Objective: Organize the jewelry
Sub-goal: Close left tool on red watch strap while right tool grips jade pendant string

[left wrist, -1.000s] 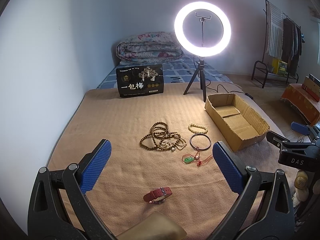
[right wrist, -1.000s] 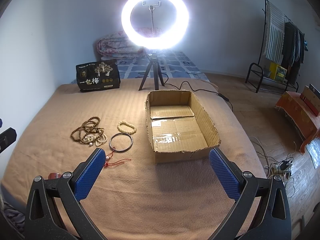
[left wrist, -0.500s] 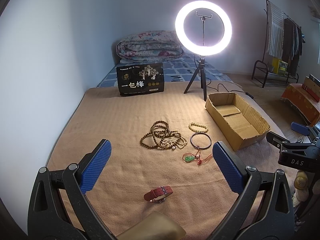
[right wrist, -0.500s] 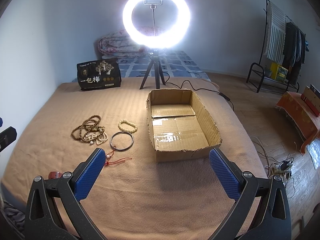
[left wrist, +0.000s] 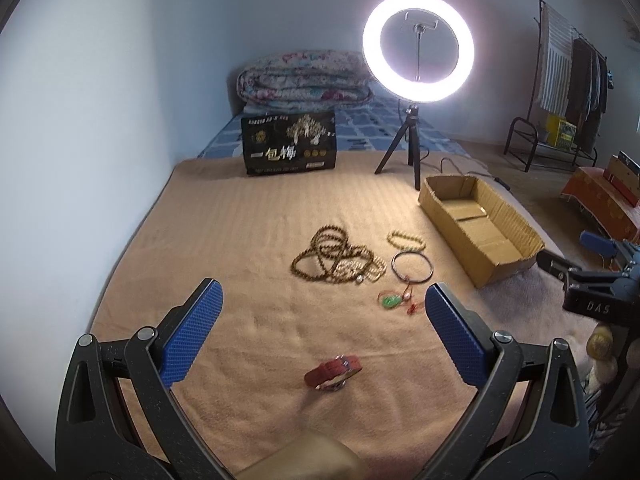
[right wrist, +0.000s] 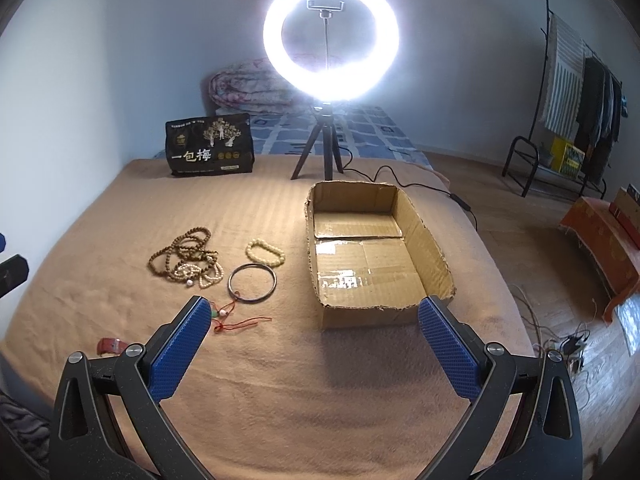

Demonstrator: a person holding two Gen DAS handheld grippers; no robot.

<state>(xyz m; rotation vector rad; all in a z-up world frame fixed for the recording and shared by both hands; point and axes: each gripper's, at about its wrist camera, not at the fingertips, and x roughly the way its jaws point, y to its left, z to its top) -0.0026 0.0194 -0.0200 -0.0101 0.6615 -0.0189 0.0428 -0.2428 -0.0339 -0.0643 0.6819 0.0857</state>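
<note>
Right gripper (right wrist: 314,310) held above the tan blanket (right wrist: 280,400), jaws spread wide, nothing between them. Open cardboard box (right wrist: 428,248) lies ahead, centre-right, nothing inside. To its left: brown bead strands (right wrist: 184,254), pale bead bracelet (right wrist: 265,253), metal bangle (right wrist: 252,282), red-corded pendant (right wrist: 230,316). Red watch strap (right wrist: 110,346) near left. Lit ring light (right wrist: 331,36) far centre, black bag (right wrist: 210,145) far left.

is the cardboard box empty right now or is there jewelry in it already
Empty. The right wrist view looks straight into the cardboard box and shows only its bare taped flaps. The beads, bangle and bracelet lie on the blanket beside it.
</note>
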